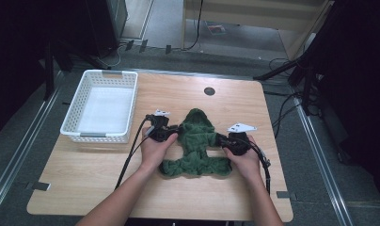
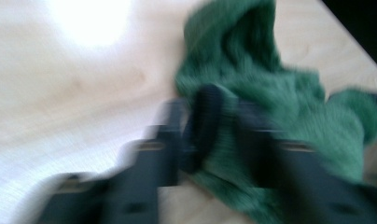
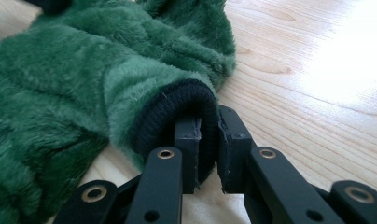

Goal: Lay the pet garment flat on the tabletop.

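1. Centrally in the high view, the fuzzy green fleece garment with black ribbed cuffs (image 1: 195,146) lies flat on my light wooden table (image 1: 108,188), its lower hem near the bottom edge.
2. Bare wood stretches to the lower left of the frame; the white plastic lattice basket (image 1: 101,105) sits at the upper left, well apart from the garment.
3. My right gripper (image 3: 206,135) has its jaws pinched nearly together on the black ribbed right cuff (image 3: 177,112), a fold of it between the pads.
4. My left gripper (image 2: 210,126) is blurred in its own view; its jaws straddle the black left cuff (image 2: 203,121) and appear clamped on it.
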{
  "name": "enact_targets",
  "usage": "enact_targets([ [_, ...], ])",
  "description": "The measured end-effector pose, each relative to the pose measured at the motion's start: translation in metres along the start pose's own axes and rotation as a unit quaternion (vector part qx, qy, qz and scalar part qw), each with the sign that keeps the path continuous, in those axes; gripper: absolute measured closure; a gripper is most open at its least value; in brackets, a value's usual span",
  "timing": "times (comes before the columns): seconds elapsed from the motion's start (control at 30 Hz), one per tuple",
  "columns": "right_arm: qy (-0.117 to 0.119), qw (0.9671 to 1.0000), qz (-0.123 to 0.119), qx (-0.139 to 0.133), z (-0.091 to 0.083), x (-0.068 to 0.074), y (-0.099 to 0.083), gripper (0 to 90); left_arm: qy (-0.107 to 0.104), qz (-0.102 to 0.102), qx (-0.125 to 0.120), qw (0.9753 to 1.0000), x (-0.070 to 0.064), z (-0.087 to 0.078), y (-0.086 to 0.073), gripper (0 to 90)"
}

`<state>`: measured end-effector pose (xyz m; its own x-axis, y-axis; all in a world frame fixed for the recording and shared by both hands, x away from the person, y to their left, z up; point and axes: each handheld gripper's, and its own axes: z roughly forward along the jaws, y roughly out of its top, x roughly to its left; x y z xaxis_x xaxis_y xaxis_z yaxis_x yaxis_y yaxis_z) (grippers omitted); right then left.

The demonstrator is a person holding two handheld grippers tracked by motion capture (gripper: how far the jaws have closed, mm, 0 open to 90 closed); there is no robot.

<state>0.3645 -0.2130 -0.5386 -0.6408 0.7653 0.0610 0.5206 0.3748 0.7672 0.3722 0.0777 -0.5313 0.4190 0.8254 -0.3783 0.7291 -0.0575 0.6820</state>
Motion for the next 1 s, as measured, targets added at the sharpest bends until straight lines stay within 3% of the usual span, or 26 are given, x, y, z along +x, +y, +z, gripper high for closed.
enact_targets([
  [0.13, -0.006, 0.9999, -0.009, -0.002, -0.007, 0.001, -0.003, 81.5, -0.018, 0.025, -0.005, 0.9995, -0.003, -0.014, -0.01, 86.6],
  [0.17, -0.007, 0.9999, -0.007, 0.0, -0.008, 0.0, -0.005, 82.3, -0.015, 0.03, -0.008, 0.9994, -0.003, -0.018, -0.012, 86.8],
  [0.23, -0.009, 0.9999, -0.006, 0.006, -0.008, -0.001, -0.007, 83.8, -0.007, 0.048, 0.009, 0.9988, 0.001, -0.019, -0.017, 87.0],
  [0.27, -0.019, 0.9997, 0.0, 0.016, -0.007, -0.004, -0.012, 84.6, -0.01, 0.045, 0.019, 0.9988, 0.005, -0.018, -0.02, 87.3],
  [0.4, -0.011, 0.9998, 0.0, 0.018, -0.009, -0.003, -0.012, 83.1, -0.021, 0.038, 0.03, 0.9986, 0.011, -0.019, -0.02, 87.1],
  [0.53, -0.021, 0.9995, -0.012, 0.018, -0.012, -0.001, -0.009, 87.0, 0.004, 0.063, 0.038, 0.9972, 0.01, -0.017, -0.021, 86.7],
  [0.7, -0.046, 0.9986, -0.013, 0.023, -0.009, -0.001, -0.012, 88.3, 0.017, 0.061, 0.024, 0.9977, 0.013, -0.015, -0.023, 87.1],
  [0.87, -0.075, 0.9971, -0.008, 0.01, 0.0, 0.002, -0.009, 88.6, 0.059, 0.065, 0.01, 0.9961, 0.016, -0.011, -0.018, 87.9],
  [0.93, -0.076, 0.997, -0.002, 0.009, 0.001, 0.003, -0.008, 88.6, 0.054, 0.061, 0.012, 0.9966, 0.016, -0.009, -0.017, 87.9],
  [1.0, -0.068, 0.9973, 0.023, 0.01, 0.001, 0.003, -0.007, 87.0, 0.044, 0.064, 0.023, 0.9967, 0.012, -0.01, -0.018, 86.7],
])
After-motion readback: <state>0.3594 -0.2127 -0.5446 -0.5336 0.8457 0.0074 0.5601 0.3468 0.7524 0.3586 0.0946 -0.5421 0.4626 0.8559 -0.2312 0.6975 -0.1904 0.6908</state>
